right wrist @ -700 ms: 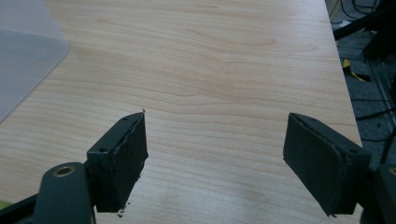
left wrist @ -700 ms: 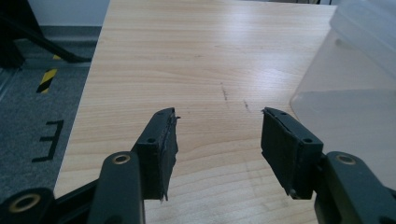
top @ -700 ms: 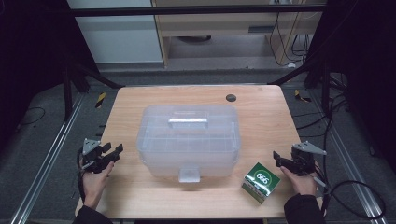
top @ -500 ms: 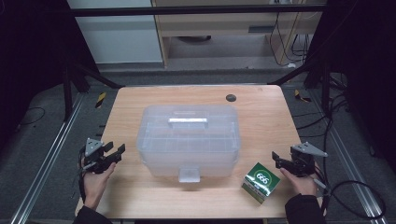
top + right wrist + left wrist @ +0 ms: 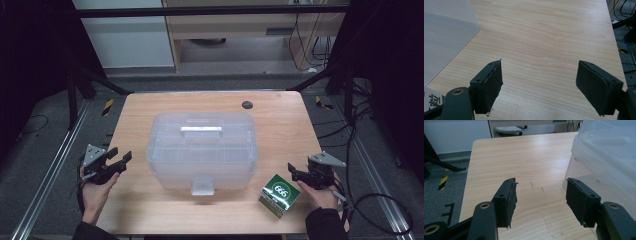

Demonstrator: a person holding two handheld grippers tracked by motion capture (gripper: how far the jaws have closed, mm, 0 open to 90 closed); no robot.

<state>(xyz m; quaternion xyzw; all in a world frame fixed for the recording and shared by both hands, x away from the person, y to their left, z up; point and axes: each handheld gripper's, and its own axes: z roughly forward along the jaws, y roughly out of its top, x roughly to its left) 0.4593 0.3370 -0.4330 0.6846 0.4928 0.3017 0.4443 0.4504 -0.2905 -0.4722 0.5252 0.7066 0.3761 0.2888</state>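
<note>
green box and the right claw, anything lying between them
Nothing: in the high view, bare wood of the table separates the green box from the open right claw, which sits just right of it.

Pale wood-grain worktop [image 5: 280, 125], smooth and matt, faint dark scuffs near the left tool [image 5: 541, 195]. Frosted translucent plastic box [image 5: 202, 150], smooth, softly glossy lid, clear plastic latch at the front. Green and white cardboard carton [image 5: 279, 196], printed, slight sheen. Matt black plastic on both tools, right tool [image 5: 539, 85] included; pads [image 5: 510, 200] of dark rubbery material, rough and frayed at the edges. Small brass-coloured metal rivets [image 5: 484, 206] on the tool arms.
</note>
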